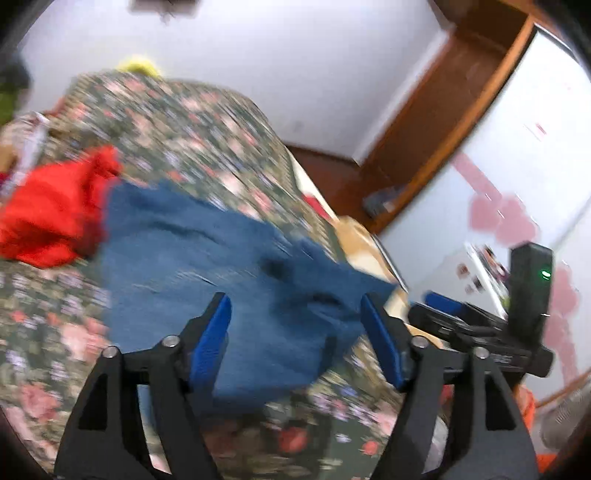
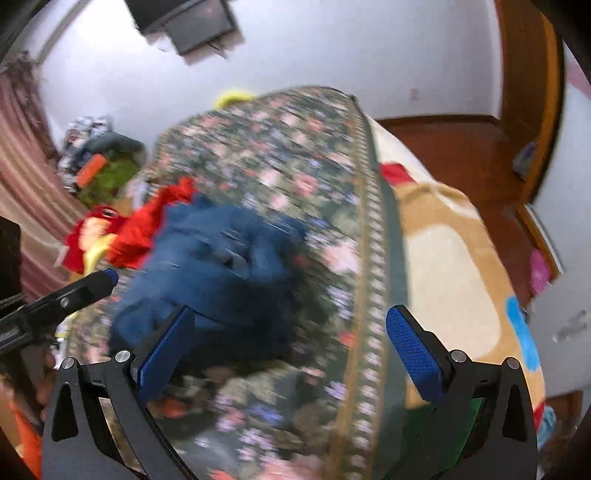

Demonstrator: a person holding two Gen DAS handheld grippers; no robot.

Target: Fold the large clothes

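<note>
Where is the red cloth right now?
The red cloth lies bunched on the floral bedspread, at the left in both wrist views, touching the far-left edge of the blue garment.

**The room around the bed**

A bed (image 2: pixel 258 155) has a flowery cover with pink and red flowers. Beside it lies a tan and cream blanket (image 2: pixel 454 258) with a bright blue patch. The wall (image 1: pixel 258 55) is white. A brown wooden door frame (image 1: pixel 443 122) stands at the right. A pink striped curtain (image 2: pixel 26 177) hangs at the left. A dark screen (image 2: pixel 188 22) sits high on the wall. Something yellow (image 1: pixel 138 66) peeks over the far end of the bed.
</note>
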